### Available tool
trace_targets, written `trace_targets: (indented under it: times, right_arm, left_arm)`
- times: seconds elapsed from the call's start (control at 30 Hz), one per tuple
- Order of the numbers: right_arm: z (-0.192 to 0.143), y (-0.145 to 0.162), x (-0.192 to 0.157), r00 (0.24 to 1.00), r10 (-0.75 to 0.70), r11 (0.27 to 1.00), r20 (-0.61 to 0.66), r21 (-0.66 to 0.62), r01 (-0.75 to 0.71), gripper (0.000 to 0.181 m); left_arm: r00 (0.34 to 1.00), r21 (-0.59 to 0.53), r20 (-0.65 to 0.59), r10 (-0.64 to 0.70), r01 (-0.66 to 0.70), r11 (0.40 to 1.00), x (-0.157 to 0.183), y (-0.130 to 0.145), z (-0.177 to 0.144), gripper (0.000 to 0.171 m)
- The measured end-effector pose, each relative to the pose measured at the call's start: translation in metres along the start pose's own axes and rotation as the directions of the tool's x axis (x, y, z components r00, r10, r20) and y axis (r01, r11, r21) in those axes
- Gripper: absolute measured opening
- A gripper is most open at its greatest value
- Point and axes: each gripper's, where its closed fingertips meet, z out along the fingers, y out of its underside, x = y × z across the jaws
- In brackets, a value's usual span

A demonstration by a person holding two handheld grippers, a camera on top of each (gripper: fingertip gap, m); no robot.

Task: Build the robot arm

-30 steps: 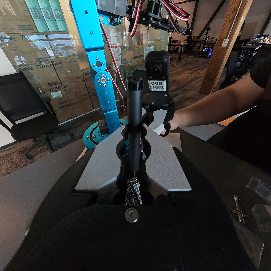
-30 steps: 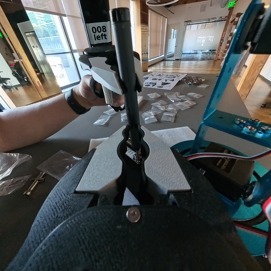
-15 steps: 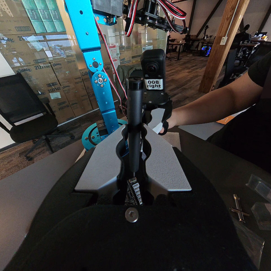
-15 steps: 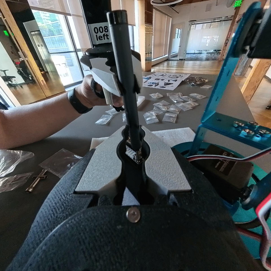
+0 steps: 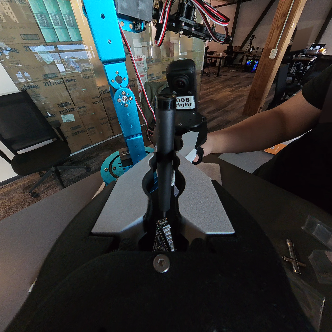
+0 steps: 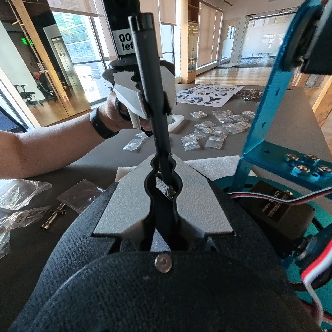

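Observation:
My left gripper [image 5: 164, 158] is shut on a black screwdriver [image 5: 165, 129] and holds it upright. The screwdriver's thin tip rests on a small circuit board [image 5: 164, 235] with white connectors. In the right wrist view the left gripper [image 6: 155, 111] is above and ahead, and the screwdriver [image 6: 149, 71] slants down into the gap of my right gripper [image 6: 161, 159]. The right gripper's fingers are close together with the circuit board [image 6: 164, 186] between them. The two grippers face each other, tips almost meeting, over a white foam sheet [image 6: 212, 165].
A blue robot arm [image 5: 111, 45] with red-white-black wires rises from a teal round base [image 5: 111, 168] beside the grippers; its black servo [image 6: 274, 206] is at the right. A cross wrench [image 6: 53, 215], small plastic bags [image 6: 215, 131] and a printed sheet [image 6: 210, 93] lie on the dark table. Across from one pair of fingers to the other is roughly 5 centimeters. My right tips are roughly 20 centimeters from the cross wrench [image 6: 53, 215].
Almost nothing has changed. Both grippers keep their hold. The screwdriver leans a little more to the left in the right wrist view, and both views have shifted slightly.

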Motion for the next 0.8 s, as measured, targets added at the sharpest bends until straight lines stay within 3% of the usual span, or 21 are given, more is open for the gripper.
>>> trace_targets:
  times: [0.8]
  right_arm:
    - [0.0011, 0.0001, -0.0007, 0.998, -0.049, 0.998, -0.024, -0.040, 0.048, 0.008]
  left_arm:
    - [1.000, 0.023, -0.013, -0.017, 0.017, 1.000, -0.0002, 0.0001, -0.0015, 0.016]
